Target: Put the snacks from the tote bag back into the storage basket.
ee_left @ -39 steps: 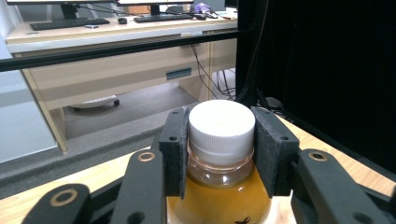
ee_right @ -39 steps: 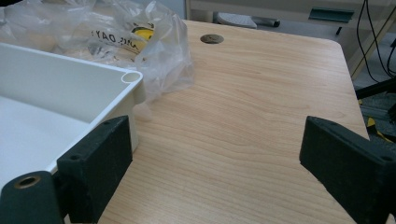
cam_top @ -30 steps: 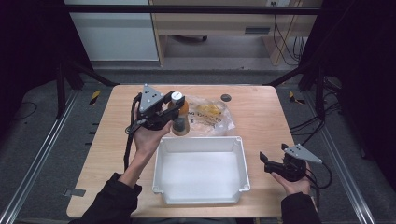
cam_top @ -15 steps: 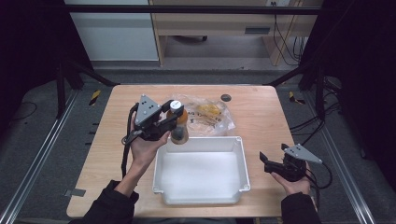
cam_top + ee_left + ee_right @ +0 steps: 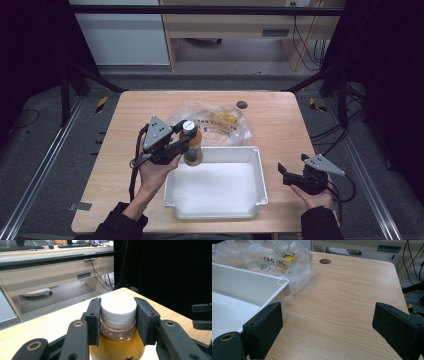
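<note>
Bottle point(image 5: 192, 147) of amber liquid with a white cap point(image 5: 118, 307) is up off the table, hanging over the far-left rim of the white tray point(image 5: 258, 172), upright as far as you can tell. Your left hand-held gripper point(image 5: 185, 140) has it clamped: in the left gripper view the two black pads sit one on each side of the cap and neck, closed tight against them. It looks close to full, so judge it fairly heavy for its size; the plastic is stiff at the neck and cap but the body is smooth and probably slick, so the ridged cap and the shoulder under it are the safer place to hold. With the hold that high the body can swing, so keep it vertical. Your right hand-held gripper point(image 5: 295, 171) rests low at the tray's right side, near the table point(image 5: 280, 120) edge, jaws spread wide with nothing between them, bare wood in the gap in the right gripper view. Behind the tray lies a crumpled clear plastic bag point(image 5: 220, 122) with something yellow inside, touching the tray's far corner. A small dark round hole point(image 5: 242, 105) sits in the tabletop farther back.
</note>
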A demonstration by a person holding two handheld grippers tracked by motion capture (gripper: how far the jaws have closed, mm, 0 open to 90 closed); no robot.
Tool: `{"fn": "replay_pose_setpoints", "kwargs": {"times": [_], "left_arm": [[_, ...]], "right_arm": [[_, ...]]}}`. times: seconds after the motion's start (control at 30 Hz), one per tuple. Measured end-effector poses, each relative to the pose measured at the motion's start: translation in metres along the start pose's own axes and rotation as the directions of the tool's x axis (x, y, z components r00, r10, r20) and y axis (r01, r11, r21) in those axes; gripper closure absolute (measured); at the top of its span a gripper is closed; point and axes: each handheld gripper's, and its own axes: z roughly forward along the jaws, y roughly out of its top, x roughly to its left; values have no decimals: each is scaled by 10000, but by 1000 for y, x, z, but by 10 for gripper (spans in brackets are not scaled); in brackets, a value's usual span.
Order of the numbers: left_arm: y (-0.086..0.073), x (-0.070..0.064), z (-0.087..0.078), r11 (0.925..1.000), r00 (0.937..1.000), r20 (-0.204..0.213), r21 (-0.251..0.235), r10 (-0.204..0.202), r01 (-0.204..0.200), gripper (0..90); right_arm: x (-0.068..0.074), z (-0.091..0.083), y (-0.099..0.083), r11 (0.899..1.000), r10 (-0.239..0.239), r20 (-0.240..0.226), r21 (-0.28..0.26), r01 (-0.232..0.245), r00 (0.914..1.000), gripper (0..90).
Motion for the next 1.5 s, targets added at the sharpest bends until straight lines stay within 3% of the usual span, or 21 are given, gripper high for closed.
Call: {"fn": "replay_pose_setpoints", "kwargs": {"times": [0.5,1.1,1.5], "left_arm": [[-29,-4,-4,9996,9995,-264,219,-146,151,591],[-55,-8,-1,9958,9996,-205,891,-179,197,591],[-65,-10,-1,9937,9995,-141,1085,-280,293,591]], "right_arm": [[0,-1,0,10000,43,-6,3,-43,10000,98],[0,-1,-1,10000,-2,8,-5,2,10000,99],[0,-1,-1,10000,6,-35,22,-6,10000,100]]}}
